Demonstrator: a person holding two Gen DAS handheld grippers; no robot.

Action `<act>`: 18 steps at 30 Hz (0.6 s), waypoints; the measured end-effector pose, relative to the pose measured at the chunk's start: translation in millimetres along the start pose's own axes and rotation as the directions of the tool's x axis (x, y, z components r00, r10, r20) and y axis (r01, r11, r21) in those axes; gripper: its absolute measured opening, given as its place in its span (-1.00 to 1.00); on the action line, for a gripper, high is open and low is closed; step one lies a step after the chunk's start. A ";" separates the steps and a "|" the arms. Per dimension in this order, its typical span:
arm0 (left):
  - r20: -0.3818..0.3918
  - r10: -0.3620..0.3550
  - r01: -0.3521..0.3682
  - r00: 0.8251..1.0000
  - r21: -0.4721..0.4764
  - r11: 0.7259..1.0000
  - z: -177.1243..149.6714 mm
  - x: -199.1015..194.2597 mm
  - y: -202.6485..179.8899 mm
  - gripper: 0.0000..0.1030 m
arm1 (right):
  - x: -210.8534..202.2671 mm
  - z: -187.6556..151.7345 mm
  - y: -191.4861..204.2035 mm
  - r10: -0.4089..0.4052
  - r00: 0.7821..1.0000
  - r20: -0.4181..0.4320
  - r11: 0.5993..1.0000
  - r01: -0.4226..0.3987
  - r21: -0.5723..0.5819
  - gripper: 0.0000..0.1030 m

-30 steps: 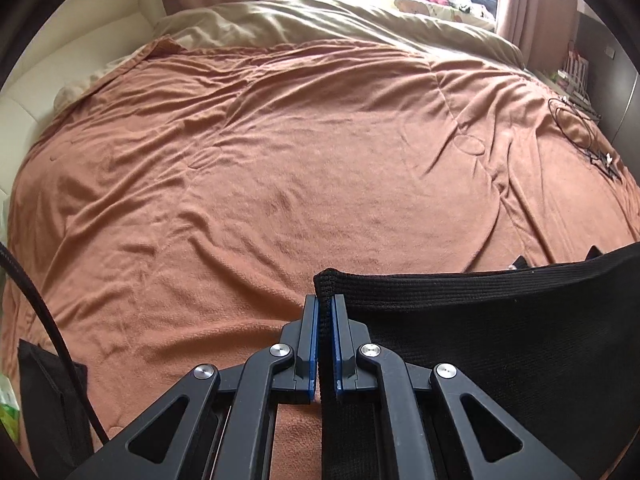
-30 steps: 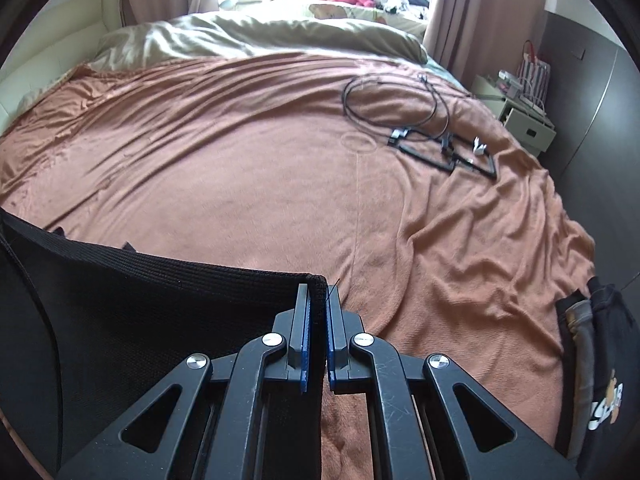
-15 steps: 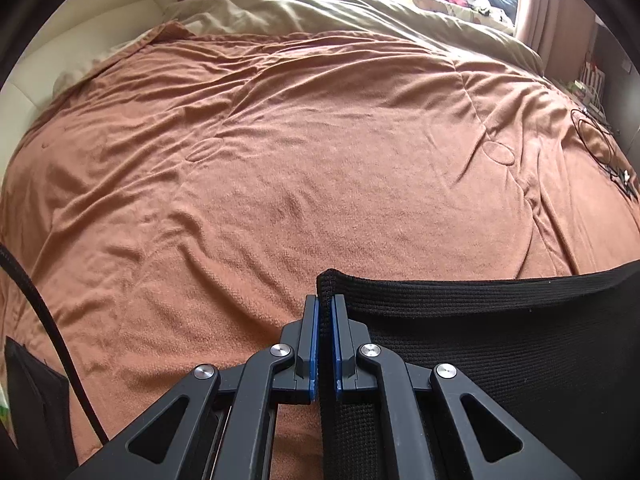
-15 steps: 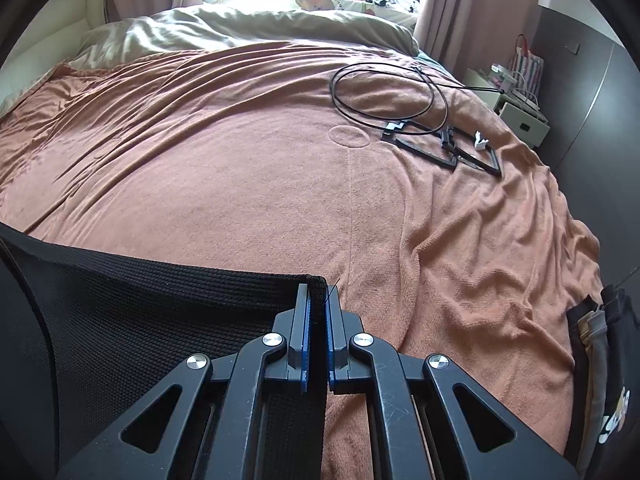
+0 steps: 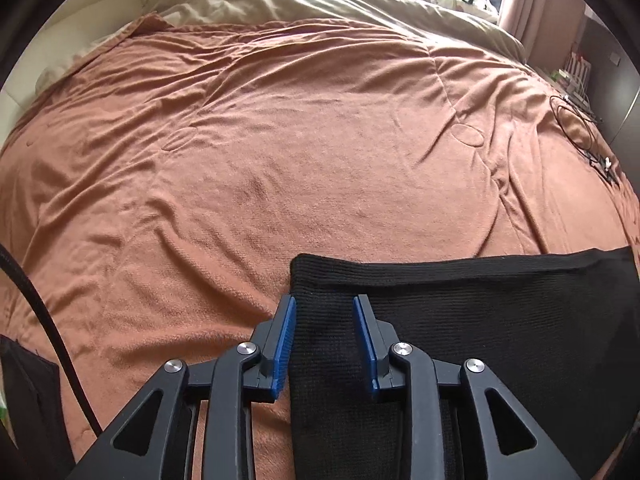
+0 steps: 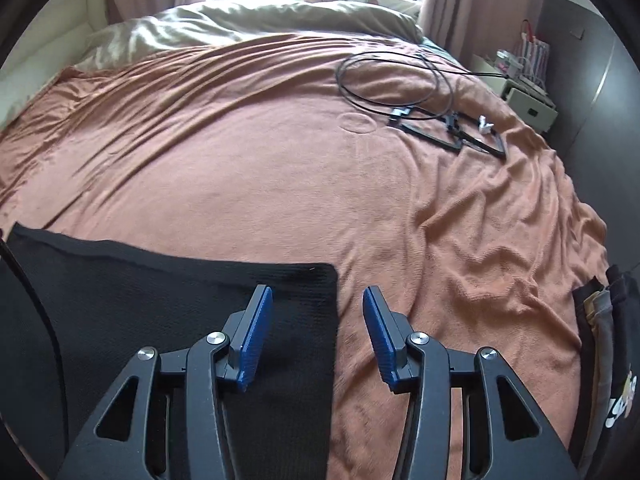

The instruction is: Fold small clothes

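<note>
**Both corners let go on the bed**

Rust-brown blanket (image 5: 280,168) covers the whole bed, rumpled in soft ridges, with an olive duvet (image 6: 256,20) bunched at the far end under a bright window. On the near part of the blanket lies the black knit garment (image 5: 500,320), spread flat with its ribbed far edge running straight across from left to right.

Its far left corner sits under the left gripper (image 5: 324,304), whose jaws are opening; the cloth is between them, but the blue pads stand clear of it on either side. The right gripper (image 6: 318,294) is opening too, wider, straddling the garment's far right corner, again with no pad pressing on the cloth. So neither holds anything.

One gripper at each corner makes sense as a way to keep the edge taut and level while it is laid down; releasing both together should leave the edge straight rather than skewed.

A looped black cable (image 6: 400,80) rests on the far right of the blanket, well apart from the garment. More dark clothes (image 6: 600,340) hang at the right edge of the bed.
</note>
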State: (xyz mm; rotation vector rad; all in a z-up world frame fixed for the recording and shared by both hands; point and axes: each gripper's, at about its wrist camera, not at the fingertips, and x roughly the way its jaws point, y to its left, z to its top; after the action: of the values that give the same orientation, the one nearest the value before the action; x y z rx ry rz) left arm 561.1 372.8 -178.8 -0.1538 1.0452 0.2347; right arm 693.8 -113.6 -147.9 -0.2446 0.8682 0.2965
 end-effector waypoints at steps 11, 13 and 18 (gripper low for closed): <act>-0.049 -0.055 0.058 0.997 0.080 0.995 -25.9 -0.3 -35.5 -0.39 | -7.1 -21.2 18.4 0.120 0.989 -0.081 0.986 -0.128 -0.105 -0.13; -0.075 -0.052 0.059 0.996 0.098 0.993 -30.8 9.3 -40.7 -0.39 | 4.0 -21.9 20.6 0.146 0.983 -0.113 0.980 -0.159 -0.119 -0.13; -0.100 -0.043 0.055 0.994 0.123 0.991 -34.5 30.4 -42.7 -0.39 | 29.5 -20.5 25.6 0.114 0.982 -0.153 0.980 -0.137 -0.146 -0.13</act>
State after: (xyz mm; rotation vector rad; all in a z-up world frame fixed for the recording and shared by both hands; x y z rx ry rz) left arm 558.1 327.1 -221.6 -0.0780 1.1483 0.1175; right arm 688.2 -91.8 -186.0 -0.3606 1.0066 0.4704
